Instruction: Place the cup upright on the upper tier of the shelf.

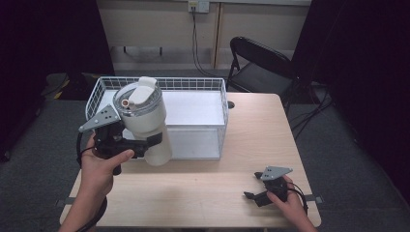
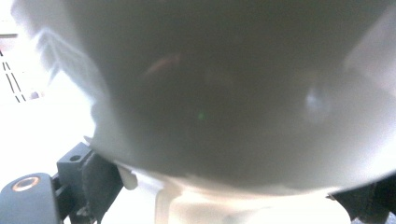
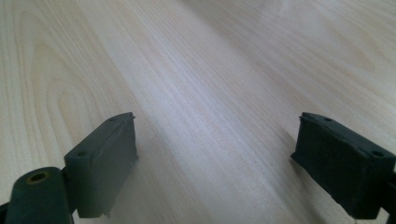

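Right gripper (image 1: 255, 189): it is nearest to the person, low at the right front part of the table (image 1: 251, 140), held by the right hand (image 1: 290, 203). Its jaws stand wide apart with nothing between them.
Right gripper view: the two black pads (image 3: 105, 163) are far from each other, and between them is only the pale wood grain of the table (image 3: 210, 93).
Left gripper (image 1: 145, 141): the left hand (image 1: 104, 164) holds it above the left side of the table. Its jaws are clamped on the tumbler (image 1: 145, 125).
Tumbler: white, with a clear lid (image 1: 138, 99) and a white flip spout. It is held up in the air, a little tilted, in front of the left front corner of the basket (image 1: 193, 84).
Left gripper view: the tumbler (image 2: 224, 93) is very close and blurred; one black pad (image 2: 95, 179) presses its side at the lower left.
Writing: I can read no brand or label on the tumbler in any view.
Basket: white wire, standing on the far left part of the table. Inside I see only a flat white bottom.
Behind the table: a black folding chair (image 1: 261, 65) and a cable (image 1: 196, 43) hanging from a wall socket.
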Available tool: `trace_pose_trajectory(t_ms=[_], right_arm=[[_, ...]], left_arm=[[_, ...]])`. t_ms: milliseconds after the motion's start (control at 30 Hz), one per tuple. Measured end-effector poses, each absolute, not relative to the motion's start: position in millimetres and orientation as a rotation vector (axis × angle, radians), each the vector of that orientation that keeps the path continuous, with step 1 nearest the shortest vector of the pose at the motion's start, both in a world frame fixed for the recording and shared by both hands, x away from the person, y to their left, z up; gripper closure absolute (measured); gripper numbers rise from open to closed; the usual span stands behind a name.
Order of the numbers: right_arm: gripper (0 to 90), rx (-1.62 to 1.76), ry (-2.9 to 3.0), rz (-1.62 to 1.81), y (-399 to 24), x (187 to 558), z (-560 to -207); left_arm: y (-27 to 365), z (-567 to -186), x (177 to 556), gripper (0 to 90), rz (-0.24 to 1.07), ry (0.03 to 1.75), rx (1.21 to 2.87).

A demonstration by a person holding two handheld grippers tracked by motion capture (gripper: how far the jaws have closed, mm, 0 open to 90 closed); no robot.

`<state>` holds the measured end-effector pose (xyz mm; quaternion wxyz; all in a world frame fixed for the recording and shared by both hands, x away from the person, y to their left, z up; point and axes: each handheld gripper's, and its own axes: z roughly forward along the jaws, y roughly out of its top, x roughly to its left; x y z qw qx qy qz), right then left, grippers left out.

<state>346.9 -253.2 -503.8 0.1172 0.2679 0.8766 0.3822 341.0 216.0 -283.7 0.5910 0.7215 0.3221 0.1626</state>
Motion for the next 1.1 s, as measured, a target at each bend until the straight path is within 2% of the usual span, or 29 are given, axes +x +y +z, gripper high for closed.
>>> trace_pose_trajectory(t_ms=[1100], right_arm=[[12.0,0.786,2.565,1.119,-253,347,-504]], left_arm=[[213,-248,356,9.3,0.383,0.749,1.662]])
